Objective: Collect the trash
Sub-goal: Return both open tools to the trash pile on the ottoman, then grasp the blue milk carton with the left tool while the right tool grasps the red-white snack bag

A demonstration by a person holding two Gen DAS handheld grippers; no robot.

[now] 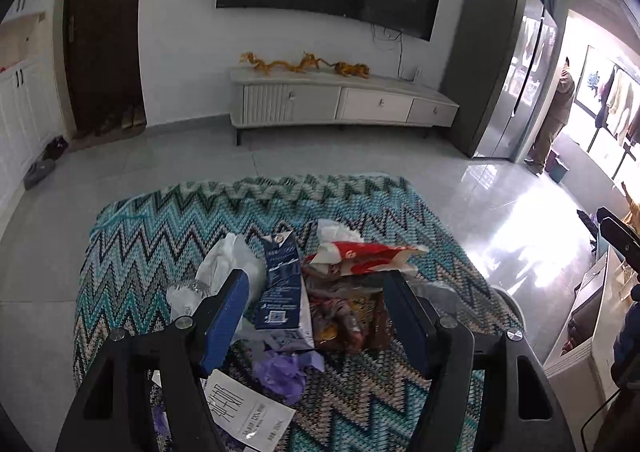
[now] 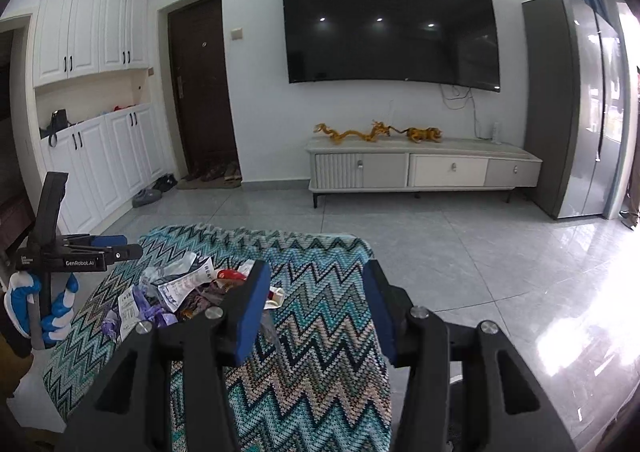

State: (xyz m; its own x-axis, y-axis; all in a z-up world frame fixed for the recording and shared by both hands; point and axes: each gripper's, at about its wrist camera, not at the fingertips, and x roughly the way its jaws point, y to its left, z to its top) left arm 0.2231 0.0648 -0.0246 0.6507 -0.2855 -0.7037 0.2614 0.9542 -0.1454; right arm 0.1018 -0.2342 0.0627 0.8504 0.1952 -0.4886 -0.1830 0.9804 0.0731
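A trash pile lies on the zigzag-patterned cloth (image 1: pixel 168 236) covering a low table. It holds a blue-and-white carton (image 1: pixel 280 284), a red-and-white wrapper (image 1: pixel 368 256), a white plastic bag (image 1: pixel 228 260), a clear bottle (image 1: pixel 184 296), brown snack wrappers (image 1: pixel 348 320), purple scraps (image 1: pixel 280 372) and a printed paper slip (image 1: pixel 248 412). My left gripper (image 1: pixel 316 292) hovers over the pile, open, its blue pads (image 1: pixel 226 316) touching nothing. In the right wrist view the pile (image 2: pixel 188 288) sits left of my right gripper (image 2: pixel 316 272), which is open and empty above the cloth (image 2: pixel 320 352). A gloved hand (image 2: pixel 40 304) holds the left gripper (image 2: pixel 124 246).
Grey tiled floor (image 2: pixel 460 252) surrounds the table. A TV cabinet (image 2: pixel 420 168) stands under a wall-mounted TV (image 2: pixel 392 24), a tall grey fridge (image 2: pixel 576 108) to its right. White cupboards (image 2: pixel 96 132) and a dark door (image 2: pixel 200 84) are at left. A person (image 1: pixel 554 120) stands in the bright doorway.
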